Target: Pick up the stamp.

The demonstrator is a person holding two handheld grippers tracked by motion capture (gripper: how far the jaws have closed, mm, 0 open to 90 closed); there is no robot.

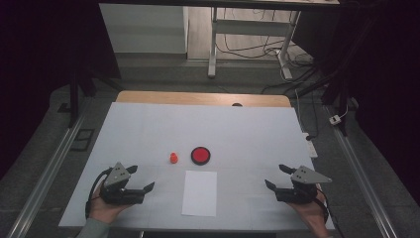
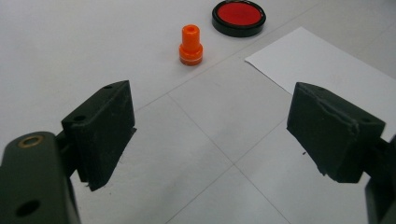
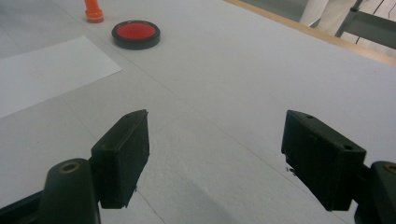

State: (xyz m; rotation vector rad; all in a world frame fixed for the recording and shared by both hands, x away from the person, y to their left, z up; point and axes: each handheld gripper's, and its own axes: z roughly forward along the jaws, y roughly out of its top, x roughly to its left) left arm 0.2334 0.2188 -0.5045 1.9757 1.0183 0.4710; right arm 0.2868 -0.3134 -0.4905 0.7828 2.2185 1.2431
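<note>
A small orange stamp (image 1: 173,158) stands upright near the table's middle, with a round black-rimmed red ink pad (image 1: 200,155) just to its right. A white sheet of paper (image 1: 199,193) lies in front of them. My left gripper (image 1: 140,178) rests low at the front left, open and holding nothing. At the front right my right gripper (image 1: 277,176) is open too, with bare table between its jaws. The left gripper view looks past its open gripper (image 2: 212,130) to the stamp (image 2: 191,45), ink pad (image 2: 238,17) and paper (image 2: 327,74). Beyond the right gripper (image 3: 215,154) lie the ink pad (image 3: 136,33), stamp (image 3: 94,11) and paper (image 3: 46,72).
The table (image 1: 148,129) is covered in pale grey sheeting with a wooden edge (image 1: 198,97) at the far side. Beyond it are desk legs and cables (image 1: 247,49) on the floor. Metal rails (image 1: 44,173) run along both sides.
</note>
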